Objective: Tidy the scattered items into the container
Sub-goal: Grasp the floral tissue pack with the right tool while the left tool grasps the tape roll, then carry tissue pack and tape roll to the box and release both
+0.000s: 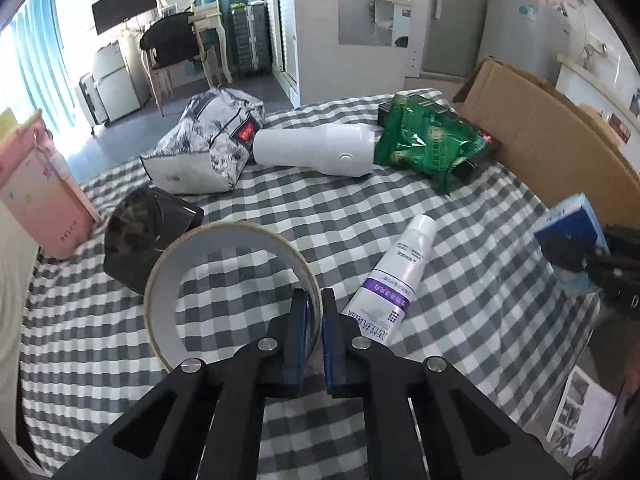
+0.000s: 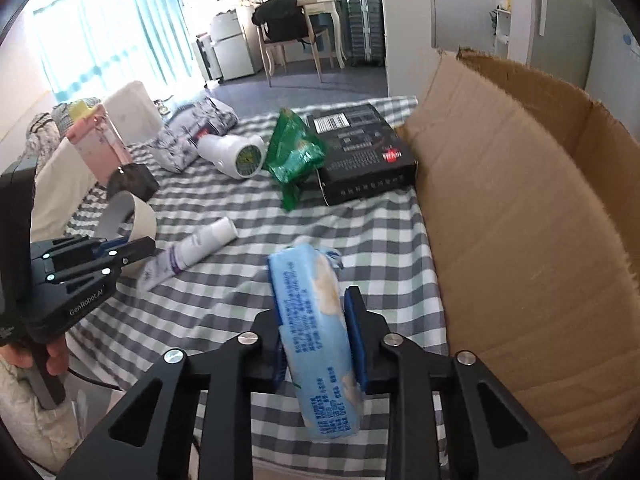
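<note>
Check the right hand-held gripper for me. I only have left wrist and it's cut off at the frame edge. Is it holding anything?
Observer: Yes. The right hand-held gripper is shut on a light-blue packet, with a pad on each side of it.
Operator: What's the black thing under the green bag?
Observer: A flat black box with a barcode label on top. The green bag lies against its left edge.
Operator: Anything in the cardboard box yet?
Observer: Nothing shows in the part of the cardboard box that right wrist sees, only bare inner walls. Its bottom is mostly out of view.
</note>
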A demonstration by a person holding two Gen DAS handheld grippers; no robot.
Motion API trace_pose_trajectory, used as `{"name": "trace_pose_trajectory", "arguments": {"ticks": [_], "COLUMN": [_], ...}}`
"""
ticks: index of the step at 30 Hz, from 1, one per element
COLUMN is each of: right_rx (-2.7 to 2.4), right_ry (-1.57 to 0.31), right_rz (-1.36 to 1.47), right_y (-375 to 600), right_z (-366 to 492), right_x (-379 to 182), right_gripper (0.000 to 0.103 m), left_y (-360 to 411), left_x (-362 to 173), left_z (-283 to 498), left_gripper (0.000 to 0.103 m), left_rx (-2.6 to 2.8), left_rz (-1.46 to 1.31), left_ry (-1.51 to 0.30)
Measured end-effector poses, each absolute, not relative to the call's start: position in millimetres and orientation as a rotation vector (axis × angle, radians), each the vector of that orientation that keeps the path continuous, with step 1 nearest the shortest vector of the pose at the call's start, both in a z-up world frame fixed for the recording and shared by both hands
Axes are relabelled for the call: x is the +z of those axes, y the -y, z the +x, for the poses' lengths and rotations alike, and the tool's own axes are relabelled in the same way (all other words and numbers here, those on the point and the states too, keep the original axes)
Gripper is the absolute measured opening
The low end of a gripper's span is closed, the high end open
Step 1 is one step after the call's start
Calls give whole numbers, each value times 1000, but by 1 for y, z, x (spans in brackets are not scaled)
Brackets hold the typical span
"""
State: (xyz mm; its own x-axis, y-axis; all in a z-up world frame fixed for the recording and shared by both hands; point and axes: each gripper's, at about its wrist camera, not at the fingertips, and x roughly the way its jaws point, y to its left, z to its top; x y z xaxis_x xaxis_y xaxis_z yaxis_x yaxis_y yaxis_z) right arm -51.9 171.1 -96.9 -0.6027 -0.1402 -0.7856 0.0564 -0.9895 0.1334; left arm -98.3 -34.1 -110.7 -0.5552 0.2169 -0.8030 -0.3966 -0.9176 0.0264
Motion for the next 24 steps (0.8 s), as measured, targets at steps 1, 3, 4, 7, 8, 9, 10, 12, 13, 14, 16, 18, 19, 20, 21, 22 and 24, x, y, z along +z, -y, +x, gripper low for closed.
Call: {"name": "trace_pose_trajectory", "arguments": {"ticks": [1,3,4,7,8,9,10,12,13,14,16,18,19,20,21,22,24], "right_rx": [-2714,-2714,-2713,-2713,-2716,-2718,-2721,-2728,-2732,-2737,-2750,-2765,-2777,-2788,-2800,-2816,-2857], "right_ry": [145,146,145,154,159,161,162,171,173,176,187,205,214,224,230,233,237], "right_rz": [1335,1321,1315,1290,1281,1273,1266,1246,1239,1232,1213,1195,1186,1176,1163,1145,1104], "right_y": [-170,-169,-168,-167,-169,-171,-173,-178,-180,-182,-188,-196,-201,-207,-212,-218,-232], "right_z": [-49,-45,-44,-42,-41,-40,-40,-37,-37,-36,-34,-32,-31,-29,-27,-25,-19], "right_x": [-95,-89,-86,-77,-74,-70,-66,-59,-56,-52,-46,-37,-32,-28,-22,-14,2], "right_gripper": [20,20,20,20,19,19,19,19,19,19,19,19,19,19,19,19,19], "left_y": [35,36,36,32,30,29,27,22,18,14,5,-7,-15,-23,-30,-38,-58], "left_x": [-108,-100,-96,-80,-74,-69,-63,-54,-49,-45,-38,-26,-18,-11,-3,6,21], "left_z": [-97,-94,-92,-88,-86,-85,-84,-82,-80,-79,-78,-78,-77,-76,-74,-73,-72], "left_gripper": [6,6,6,6,6,6,6,6,6,6,6,6,6,6,6,6,6], "left_rx": [2478,2475,2476,2487,2490,2492,2490,2485,2483,2482,2476,2467,2461,2453,2449,2441,2416], "left_rz": [-1234,-1226,-1222,-1186,-1171,-1158,-1145,-1122,-1110,-1098,-1075,-1042,-1018,-992,-963,-930,-872], "left_ry": [-279,-255,-255,-258,-256,-256,-257,-263,-269,-275,-288,-301,-308,-316,-324,-332,-345]}}
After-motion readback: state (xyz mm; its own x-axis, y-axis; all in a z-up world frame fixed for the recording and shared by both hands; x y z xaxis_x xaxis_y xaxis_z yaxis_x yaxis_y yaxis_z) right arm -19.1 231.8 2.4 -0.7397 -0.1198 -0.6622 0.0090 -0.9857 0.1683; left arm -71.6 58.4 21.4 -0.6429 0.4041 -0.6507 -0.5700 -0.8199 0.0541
